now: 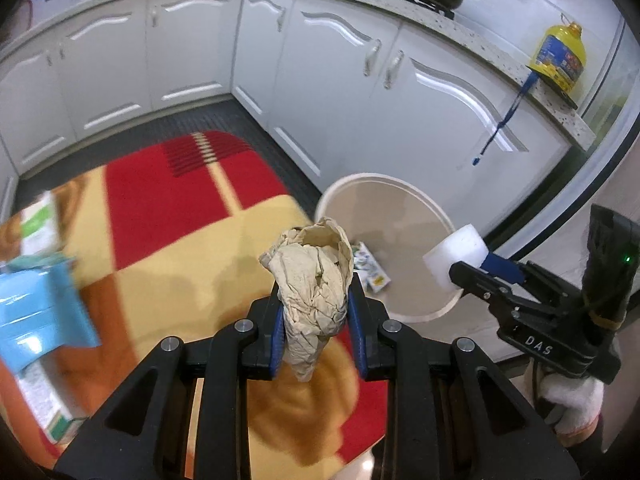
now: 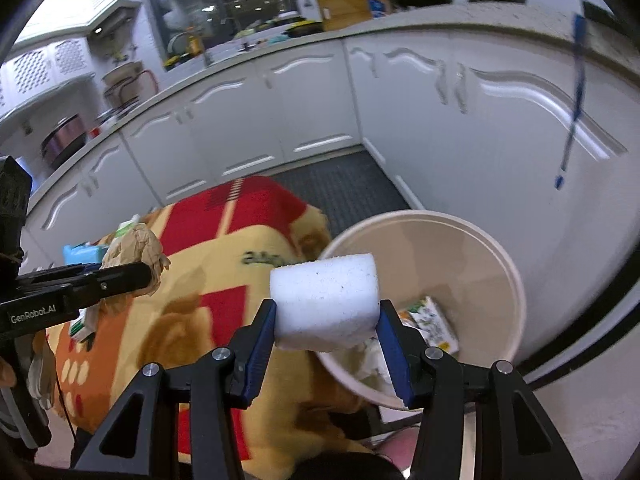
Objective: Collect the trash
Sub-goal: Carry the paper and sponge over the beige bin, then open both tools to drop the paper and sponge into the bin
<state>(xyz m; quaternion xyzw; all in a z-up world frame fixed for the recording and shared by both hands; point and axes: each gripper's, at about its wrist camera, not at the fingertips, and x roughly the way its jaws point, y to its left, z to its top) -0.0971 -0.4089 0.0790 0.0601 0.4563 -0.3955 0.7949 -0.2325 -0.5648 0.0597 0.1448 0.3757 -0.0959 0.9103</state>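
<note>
My left gripper (image 1: 318, 320) is shut on a crumpled brown paper wad (image 1: 314, 276), held above the patterned table edge, left of the bin. It also shows in the right wrist view (image 2: 136, 252). My right gripper (image 2: 328, 320) is shut on a white foam block (image 2: 326, 300), held over the near rim of the beige round bin (image 2: 508, 264). The block also shows in the left wrist view (image 1: 456, 254) over the bin's right rim (image 1: 400, 182). A small printed carton (image 2: 434, 322) and white paper lie inside the bin.
A red, yellow and orange cloth covers the table (image 1: 180, 216). A blue box (image 1: 36, 312) and green-white cartons (image 1: 38, 228) lie at its left. White kitchen cabinets (image 1: 328, 92) stand behind, with a yellow oil bottle (image 1: 558, 56) and pots on the counter.
</note>
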